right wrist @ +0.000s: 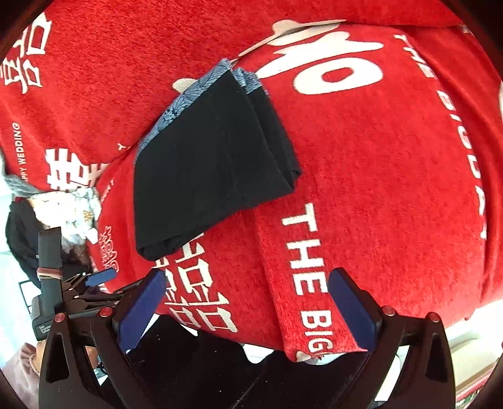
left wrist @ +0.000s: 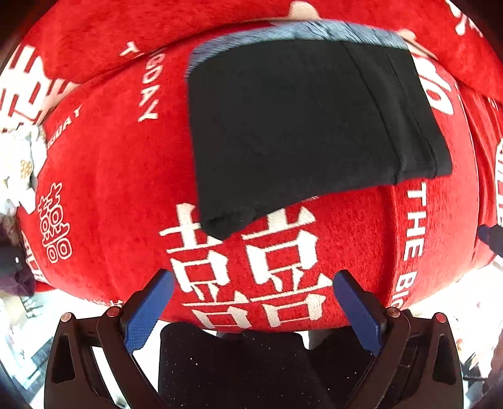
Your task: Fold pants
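Left gripper (left wrist: 253, 281): blue pads (left wrist: 147, 310) were spread wide, nothing held between them. Right gripper (right wrist: 246, 280): pads (right wrist: 352, 310) were likewise spread wide and empty. Both were held above the near edge of the cloth (left wrist: 103, 176), clear of the pants (left wrist: 301, 126).

Pants: black, seen folded into a compact rectangular stack, laid flat on the red cloth, beyond both grippers. A blue-grey band (left wrist: 301, 30) was seen along the stack's far edge. Stitched seams were visible near the right side of the stack in the left wrist view. The stack's near corner was overlapping the top of the large white character (left wrist: 248, 264) printed on the cloth. In the right wrist view the pants (right wrist: 207, 163) were seen forward and left of the right gripper, left of the white "THE BIG" lettering (right wrist: 305, 267).

Cloth: red, white characters and English lettering, wrinkled into folds left of and behind the pants.

At the cloth's left edge a white crumpled item (left wrist: 19, 163) was seen; type could not be told. In the right wrist view the left gripper (right wrist: 103, 277) was visible at the left edge, below the pants.
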`<state>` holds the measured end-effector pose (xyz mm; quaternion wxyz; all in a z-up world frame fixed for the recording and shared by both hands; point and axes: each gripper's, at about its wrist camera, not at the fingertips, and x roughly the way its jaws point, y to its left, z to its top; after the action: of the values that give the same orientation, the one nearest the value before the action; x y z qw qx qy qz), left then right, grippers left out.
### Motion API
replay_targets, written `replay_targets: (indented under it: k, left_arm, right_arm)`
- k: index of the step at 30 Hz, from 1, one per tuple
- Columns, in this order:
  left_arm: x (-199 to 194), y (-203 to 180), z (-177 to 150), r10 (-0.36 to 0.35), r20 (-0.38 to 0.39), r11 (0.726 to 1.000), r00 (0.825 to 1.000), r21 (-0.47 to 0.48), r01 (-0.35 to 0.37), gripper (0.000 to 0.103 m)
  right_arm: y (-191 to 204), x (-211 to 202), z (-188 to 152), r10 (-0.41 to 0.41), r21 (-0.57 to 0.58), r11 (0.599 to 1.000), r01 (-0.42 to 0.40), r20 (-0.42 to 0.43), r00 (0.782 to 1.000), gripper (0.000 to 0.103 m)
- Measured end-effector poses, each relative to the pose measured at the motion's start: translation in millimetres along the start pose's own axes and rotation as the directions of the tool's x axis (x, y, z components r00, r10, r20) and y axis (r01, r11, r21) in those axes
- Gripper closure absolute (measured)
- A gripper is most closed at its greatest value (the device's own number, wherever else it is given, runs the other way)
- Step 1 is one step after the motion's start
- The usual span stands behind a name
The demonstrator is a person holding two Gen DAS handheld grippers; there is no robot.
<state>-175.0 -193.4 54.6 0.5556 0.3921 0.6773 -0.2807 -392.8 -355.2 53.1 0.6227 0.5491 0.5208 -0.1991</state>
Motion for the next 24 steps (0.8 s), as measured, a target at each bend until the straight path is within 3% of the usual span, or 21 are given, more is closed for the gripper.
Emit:
replay_targets:
  k: [8, 12, 24]
  left_arm:
    - [-1, 42, 10, -0.001, 0.040, 0.995, 0.999, -0.103, 0.005, 0.001]
    - [5, 58, 23, -0.044, 0.062, 0.990, 0.997, -0.132, 0.052, 0.001]
    - [34, 78, 71, -0.162, 0.145, 0.978, 0.976, -0.108, 0.179, 0.001]
  right_arm:
    - [-1, 18, 23, -0.007, -0.036, 0.999, 0.006, -0.028, 1.000, 0.000]
    - [0, 27, 33, -0.030, -0.050, 0.998, 0.028, -0.042, 0.999, 0.000]
    - [-5, 43, 71, -0.049, -0.103, 0.994, 0.045, -0.028, 0.998, 0.000]
